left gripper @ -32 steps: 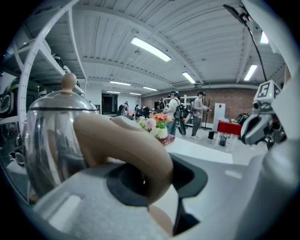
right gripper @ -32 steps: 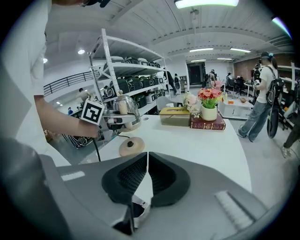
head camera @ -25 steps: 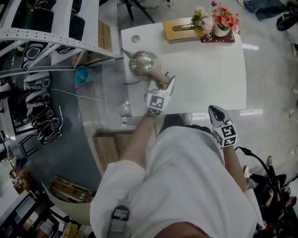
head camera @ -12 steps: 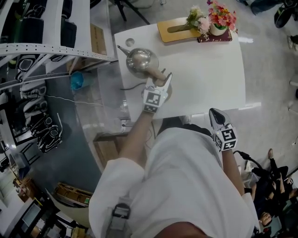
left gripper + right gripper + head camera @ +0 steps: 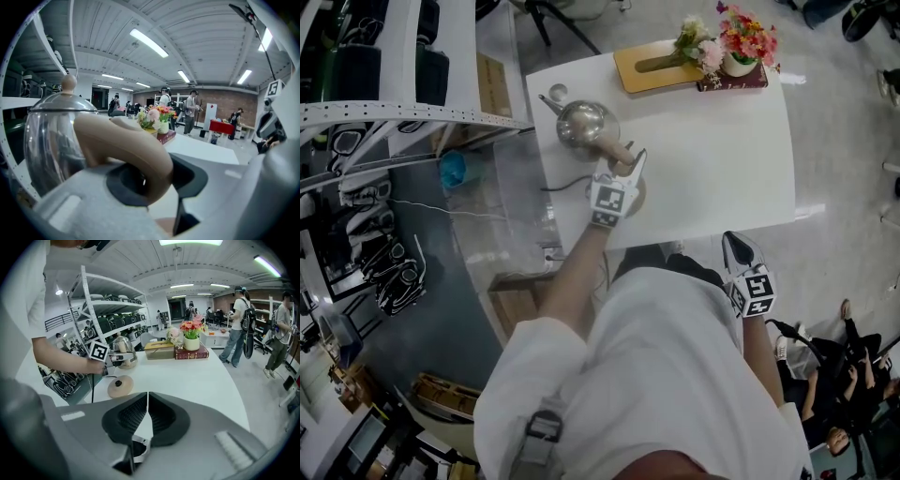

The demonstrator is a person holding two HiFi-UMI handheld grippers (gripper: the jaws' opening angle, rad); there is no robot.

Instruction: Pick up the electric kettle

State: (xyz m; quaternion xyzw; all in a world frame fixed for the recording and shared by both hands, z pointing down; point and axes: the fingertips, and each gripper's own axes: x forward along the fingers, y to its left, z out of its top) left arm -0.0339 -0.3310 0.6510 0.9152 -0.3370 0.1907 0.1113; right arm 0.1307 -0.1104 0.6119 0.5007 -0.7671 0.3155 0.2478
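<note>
Head view. A white table (image 5: 722,159) is seen from above. The electric kettle (image 5: 584,124) is near the table's left edge, with its spout toward the far left corner and its tan handle (image 5: 617,150) turned toward the person. The left gripper (image 5: 630,169) reaches in over the near edge, with one jaw on each side of the handle. The right gripper (image 5: 736,246) hangs off the near edge of the table beside the person's white garment, well apart from the kettle. Along the far edge lie a tan box (image 5: 652,61) and a book (image 5: 736,80) that carries a pot of flowers (image 5: 741,37). A shelving rack (image 5: 394,103) stands to the left of the table.

Left gripper view. The handle fills the centre and is clamped between the two black pads. Behind it at left rise the kettle's shiny body and its lid with a round knob (image 5: 69,83). The flowers and the book show farther back on the table.

Right gripper view. The jaws are pressed together with nothing between them. Beyond them, a round tan base disc (image 5: 120,386) with a dark cord lies on the table. Just behind it is the kettle, gripped by the left gripper and clear of the disc. Whether the kettle's underside touches the table cannot be told. People stand in the background at right.
</note>
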